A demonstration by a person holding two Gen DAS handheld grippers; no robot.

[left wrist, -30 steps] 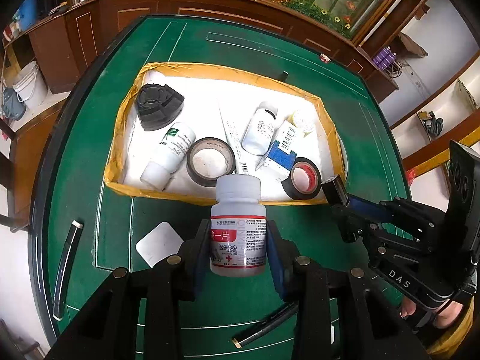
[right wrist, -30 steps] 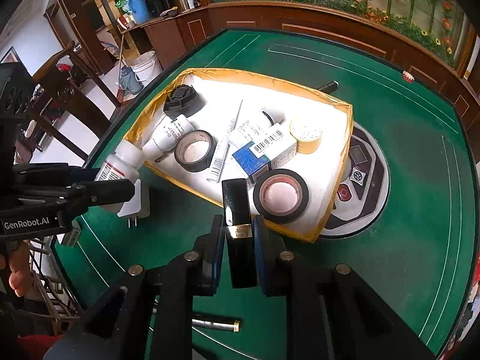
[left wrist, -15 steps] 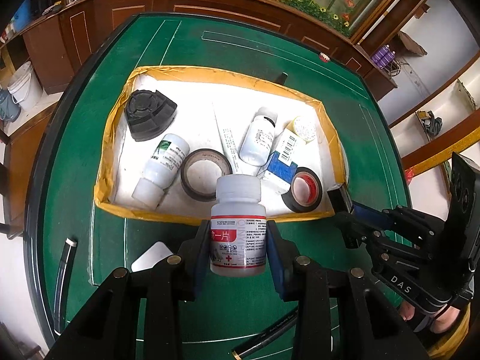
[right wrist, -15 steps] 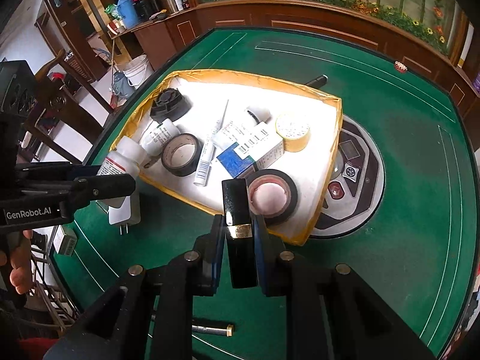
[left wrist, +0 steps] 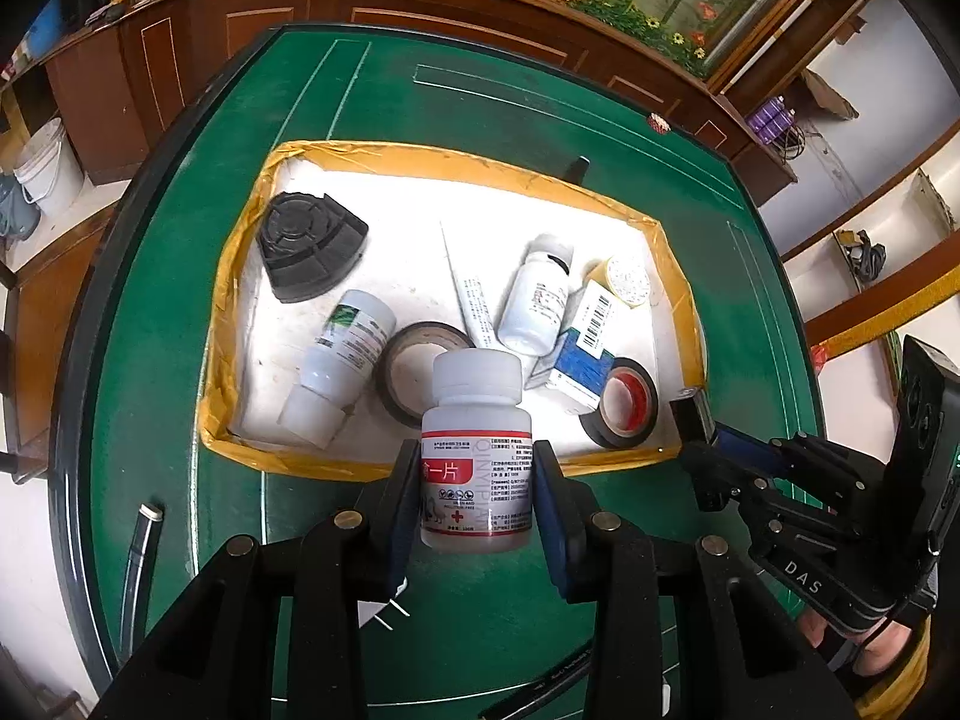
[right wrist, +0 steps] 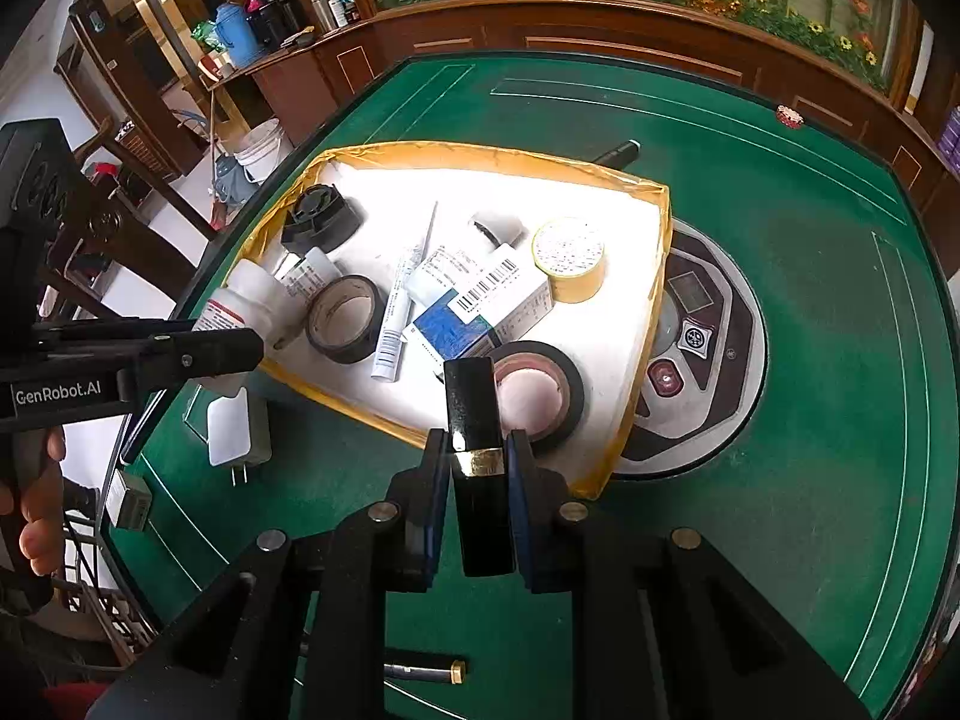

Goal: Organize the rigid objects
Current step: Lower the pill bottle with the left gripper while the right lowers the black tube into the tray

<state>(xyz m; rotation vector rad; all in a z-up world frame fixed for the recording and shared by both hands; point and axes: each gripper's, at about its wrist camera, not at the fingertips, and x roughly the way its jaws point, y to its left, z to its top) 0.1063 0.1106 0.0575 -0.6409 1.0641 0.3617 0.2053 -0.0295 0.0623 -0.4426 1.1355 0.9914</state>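
Well along: tray [left wrist: 240, 324] already holds tapes, bottles, box. Left gripper [left wrist: 477, 483] clamps pill bottle [left wrist: 477, 462]; right gripper [right wrist: 478, 483] pinches black case [right wrist: 477, 456], possibly lipstick, both near tray's front edge. Charger [right wrist: 231, 426], pen [right wrist: 423, 672] remain outside.

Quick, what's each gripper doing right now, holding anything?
Left gripper: closed on the white pill bottle with the red label.
Right gripper: closed on the black lipstick tube with the gold band.
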